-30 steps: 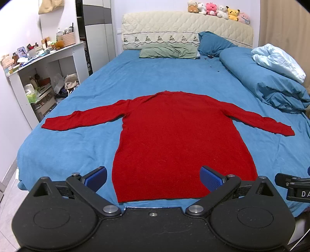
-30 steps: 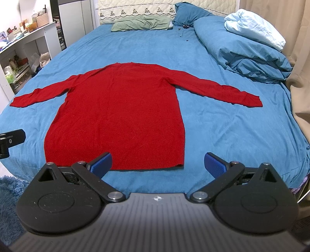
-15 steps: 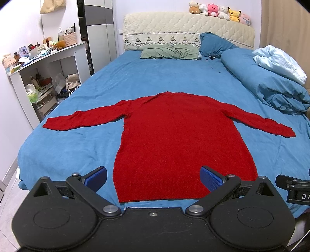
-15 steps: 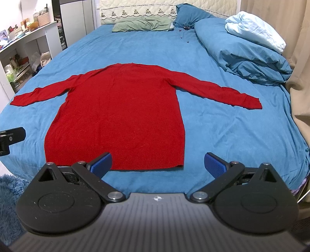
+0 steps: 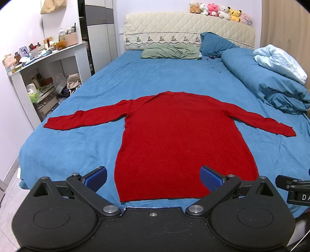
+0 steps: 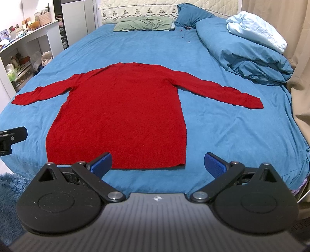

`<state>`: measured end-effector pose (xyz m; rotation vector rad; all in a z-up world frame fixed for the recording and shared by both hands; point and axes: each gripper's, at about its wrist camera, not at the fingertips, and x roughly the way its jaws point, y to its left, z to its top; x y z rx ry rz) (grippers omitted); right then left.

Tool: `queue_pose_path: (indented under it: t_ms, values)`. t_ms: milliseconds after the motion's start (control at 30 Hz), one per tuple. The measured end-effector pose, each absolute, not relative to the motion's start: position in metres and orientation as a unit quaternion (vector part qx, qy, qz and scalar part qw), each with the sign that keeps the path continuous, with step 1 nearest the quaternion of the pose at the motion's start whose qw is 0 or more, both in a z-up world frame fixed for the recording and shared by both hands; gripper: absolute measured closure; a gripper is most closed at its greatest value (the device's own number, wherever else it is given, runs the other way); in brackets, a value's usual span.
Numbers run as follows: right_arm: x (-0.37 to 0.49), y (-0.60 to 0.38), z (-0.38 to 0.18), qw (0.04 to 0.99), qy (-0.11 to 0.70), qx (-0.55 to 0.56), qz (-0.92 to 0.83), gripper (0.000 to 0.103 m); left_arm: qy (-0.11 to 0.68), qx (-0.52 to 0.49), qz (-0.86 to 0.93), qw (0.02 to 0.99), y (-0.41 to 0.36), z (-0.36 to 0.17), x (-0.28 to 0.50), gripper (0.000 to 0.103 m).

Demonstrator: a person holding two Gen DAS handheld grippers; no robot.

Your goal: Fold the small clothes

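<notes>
Sweater (image 5: 180,139) — red, long-sleeved — lies flat and face-down or face-up (the knit gives no clue which) on the blue bed sheet (image 5: 155,77), hem nearest the grippers, neckline away toward the headboard (image 5: 188,31). Its long axis runs straight ahead from both cameras; the sleeves stretch out crosswise to either side.

Left gripper (image 5: 154,178) hovers just short of the hem with its jaws wide apart and nothing between them, lined up on the hem's left half. Right gripper (image 6: 158,163) is likewise spread wide and empty, framing the hem's right corner. Each is nearer its own side's sleeve: the left sleeve (image 5: 83,121) for the left, the right sleeve (image 6: 222,92) for the right. I judge a first fold would start from those sleeves or the hem corners.

Beyond the garment, a green pillow (image 5: 170,53) sits at the head, a rolled blue duvet (image 6: 242,52) along the right edge, a cluttered white desk (image 5: 44,64) to the left, and plush toys (image 5: 219,10) atop the headboard.
</notes>
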<state>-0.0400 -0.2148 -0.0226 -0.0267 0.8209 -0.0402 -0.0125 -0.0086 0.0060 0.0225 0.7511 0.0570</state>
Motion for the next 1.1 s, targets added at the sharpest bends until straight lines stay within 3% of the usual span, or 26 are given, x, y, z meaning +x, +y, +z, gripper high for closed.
queue_pose_path:
  t_ms: [733, 1100]
  values:
    - [-0.041, -0.22, -0.015, 0.922, 0.387, 0.004, -0.023, 0.0, 0.351, 0.021, 0.024, 0.936, -0.014, 0.018, -0.011, 0.0]
    - [0.011, -0.292, 0.029, 0.938, 0.323, 0.055, -0.116, 0.0, 0.284, 0.035, -0.052, 0.957, -0.064, 0.059, 0.081, 0.0]
